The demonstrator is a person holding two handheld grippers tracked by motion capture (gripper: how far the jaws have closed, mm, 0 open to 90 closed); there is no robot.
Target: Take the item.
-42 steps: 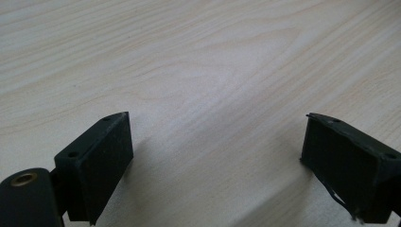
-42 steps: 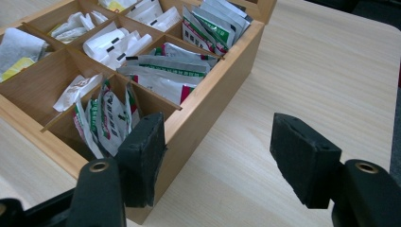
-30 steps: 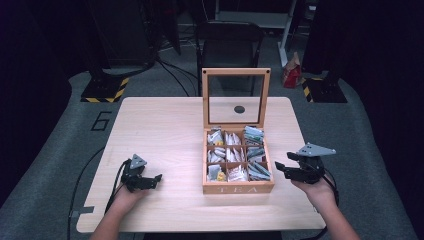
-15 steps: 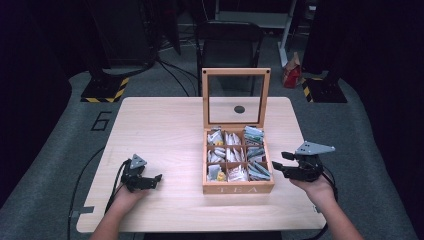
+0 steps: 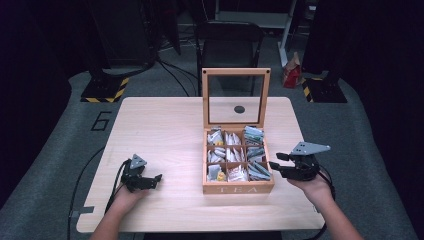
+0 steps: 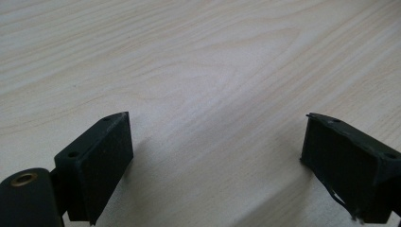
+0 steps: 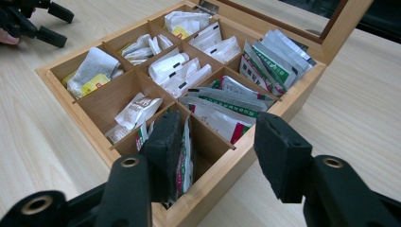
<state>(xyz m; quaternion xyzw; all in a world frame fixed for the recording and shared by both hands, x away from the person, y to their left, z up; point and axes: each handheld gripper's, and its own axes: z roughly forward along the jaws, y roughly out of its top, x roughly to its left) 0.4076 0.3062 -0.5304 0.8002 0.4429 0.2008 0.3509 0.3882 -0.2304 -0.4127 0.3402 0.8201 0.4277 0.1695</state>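
Wooden tea box (image 5: pixel 238 189) near the right of the counter (image 5: pixel 165 130), glass lid (image 5: pixel 236 97) upright; sachets (image 7: pixel 226 106) in its compartments; right claw (image 5: pixel 274 166) just beside the box's right wall, half-wide, just been closing, gripping nothing; left claw (image 5: pixel 158 179) resting wide and empty, well left of the box.

Right gripper (image 5: pixel 276 161) fingers narrower than before, nothing between.
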